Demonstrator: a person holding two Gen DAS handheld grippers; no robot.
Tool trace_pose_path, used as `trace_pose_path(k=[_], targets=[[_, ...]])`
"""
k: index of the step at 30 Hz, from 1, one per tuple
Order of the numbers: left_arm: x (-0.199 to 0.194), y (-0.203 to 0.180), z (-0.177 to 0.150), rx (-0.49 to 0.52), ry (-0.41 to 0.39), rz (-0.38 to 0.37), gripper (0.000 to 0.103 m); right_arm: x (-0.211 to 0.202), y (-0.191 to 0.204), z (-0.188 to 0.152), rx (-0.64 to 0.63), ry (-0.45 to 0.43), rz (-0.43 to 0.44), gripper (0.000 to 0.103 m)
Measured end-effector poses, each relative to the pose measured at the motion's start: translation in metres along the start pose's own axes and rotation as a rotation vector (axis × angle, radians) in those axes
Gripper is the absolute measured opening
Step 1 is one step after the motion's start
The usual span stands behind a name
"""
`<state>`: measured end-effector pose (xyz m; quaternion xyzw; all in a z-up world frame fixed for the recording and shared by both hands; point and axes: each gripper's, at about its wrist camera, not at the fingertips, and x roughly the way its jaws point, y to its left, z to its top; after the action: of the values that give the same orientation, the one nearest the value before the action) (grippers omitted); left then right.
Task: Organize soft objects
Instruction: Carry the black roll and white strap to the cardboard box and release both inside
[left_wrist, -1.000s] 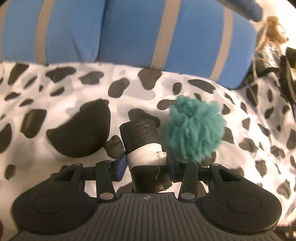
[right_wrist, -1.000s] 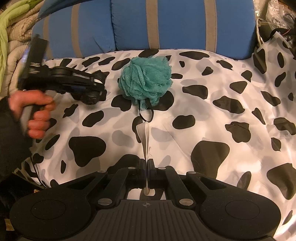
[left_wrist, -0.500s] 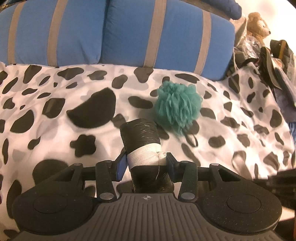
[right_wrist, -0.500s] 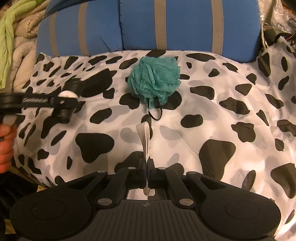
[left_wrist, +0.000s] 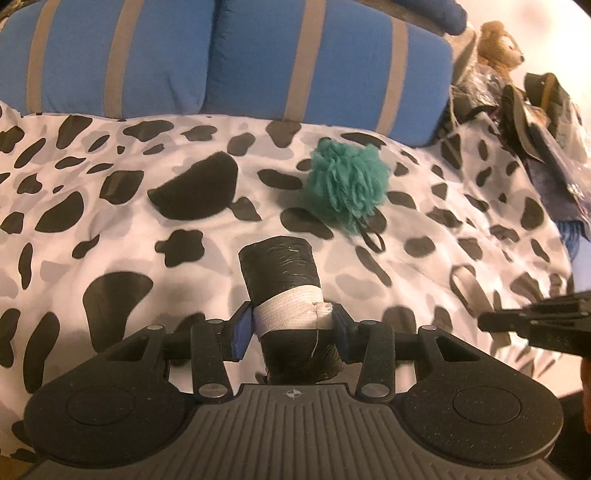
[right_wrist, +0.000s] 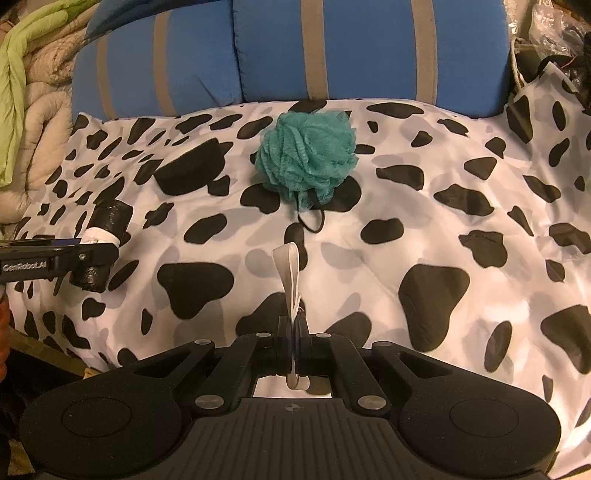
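Roll (left_wrist: 282, 284) of black material with a white band sits clamped in my left gripper (left_wrist: 291, 326), short of the teal bath pouf (left_wrist: 347, 184). My right gripper (right_wrist: 295, 328), pinched fully closed on a white strap (right_wrist: 290, 269), hangs nearer than the pouf; I'd set the roll down beside the pouf gently.

Cow-print blanket (right_wrist: 424, 206), blue cushions with grey stripes (right_wrist: 369, 48), brown teddy bear (left_wrist: 496, 40), green and beige quilts (right_wrist: 26, 74)

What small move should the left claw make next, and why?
Probably carry the black roll aside and set it on the spotted cover. The left claw is shut on it, and the right claw pinches only a white strip.
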<state>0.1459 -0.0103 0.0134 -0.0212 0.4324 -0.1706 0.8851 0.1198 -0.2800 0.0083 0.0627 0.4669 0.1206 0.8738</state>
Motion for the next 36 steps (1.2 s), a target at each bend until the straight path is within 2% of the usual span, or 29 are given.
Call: trace_pose_path(k=[9,23,36], targets=[[-0.021,-0.011,-0.032,0.046,0.027,-0.046,0.043,-0.008,0.014,-0.021,0.016,0.012,0.029,0.004],[-0.039,-0.024,-0.074,0.062,0.098,-0.098,0.043,-0.017,0.053,-0.062,-0.053,0.077,0.082,0.004],[-0.044,-0.044,-0.112,0.096,0.232,-0.109,0.043,-0.019,0.073,-0.097,-0.102,0.192,0.081,0.004]])
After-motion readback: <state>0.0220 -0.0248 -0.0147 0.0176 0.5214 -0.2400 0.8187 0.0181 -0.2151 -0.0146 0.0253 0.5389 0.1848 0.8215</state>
